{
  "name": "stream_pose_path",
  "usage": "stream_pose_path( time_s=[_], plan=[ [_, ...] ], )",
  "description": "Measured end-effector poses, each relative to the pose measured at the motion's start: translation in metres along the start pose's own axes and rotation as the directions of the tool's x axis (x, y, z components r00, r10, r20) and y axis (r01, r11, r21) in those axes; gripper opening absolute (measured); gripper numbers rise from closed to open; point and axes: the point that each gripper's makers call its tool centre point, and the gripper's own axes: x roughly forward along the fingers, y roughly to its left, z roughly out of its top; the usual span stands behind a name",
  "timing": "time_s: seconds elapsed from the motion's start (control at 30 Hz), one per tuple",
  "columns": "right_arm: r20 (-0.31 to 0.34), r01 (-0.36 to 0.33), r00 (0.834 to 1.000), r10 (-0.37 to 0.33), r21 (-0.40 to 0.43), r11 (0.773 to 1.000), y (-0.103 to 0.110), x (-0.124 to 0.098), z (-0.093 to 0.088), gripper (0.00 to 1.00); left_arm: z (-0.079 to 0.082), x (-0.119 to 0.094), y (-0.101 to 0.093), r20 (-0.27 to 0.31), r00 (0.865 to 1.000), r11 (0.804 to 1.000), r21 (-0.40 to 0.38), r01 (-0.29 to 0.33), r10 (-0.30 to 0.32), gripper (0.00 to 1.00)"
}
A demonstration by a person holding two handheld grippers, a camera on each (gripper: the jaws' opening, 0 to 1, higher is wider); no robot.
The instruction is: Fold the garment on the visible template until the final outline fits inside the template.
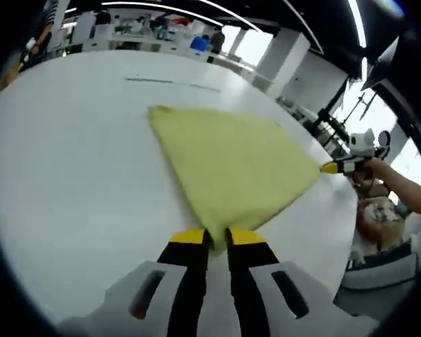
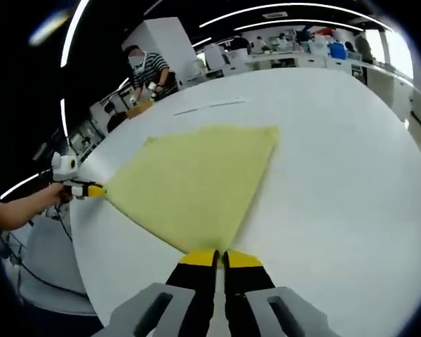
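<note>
One soft yellow triangular garment (image 1: 231,165), pinched taut.

garment (image 1: 228,165) on table (image 1: 70,175), grippers at corners

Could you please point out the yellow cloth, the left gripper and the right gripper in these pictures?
cloth (image 1: 231,165): left gripper view, middle of the yellow fabric.
left gripper (image 1: 219,239): left gripper view, between its yellow fingertips, at a cloth corner.
right gripper (image 2: 220,258): right gripper view, between its yellow fingertips, at a cloth corner.

Two low, close views face each other across the white tabletop (image 1: 70,175), each looking along its own tool; both share the yellow garment (image 1: 231,168).
</note>
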Motion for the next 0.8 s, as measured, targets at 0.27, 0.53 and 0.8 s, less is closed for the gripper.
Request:
stream_pose_path(
  time_s=[0.27,0.53,0.8],
  plan=[
    [0.002,0.003,1.0,-0.003,-0.019,1.0,0.0,-0.001,-0.002,0.0,-0.003,-0.003,-0.001,0.002,1.0,1.0,0.028,-0.006,0.006,0.0],
    [-0.007,0.001,1.0,-0.002,-0.042,0.999,0.001,-0.004,-0.007,0.0,-0.008,-0.005,-0.003,-0.015,1.0,1.0,0.025,-0.007,0.007,0.0],
    [-0.016,-0.004,1.0,0.003,-0.055,0.998,0.006,-0.007,-0.014,0.0,-0.013,-0.01,-0.006,-0.026,0.999,0.999,0.047,-0.022,0.023,0.0]
  ],
)
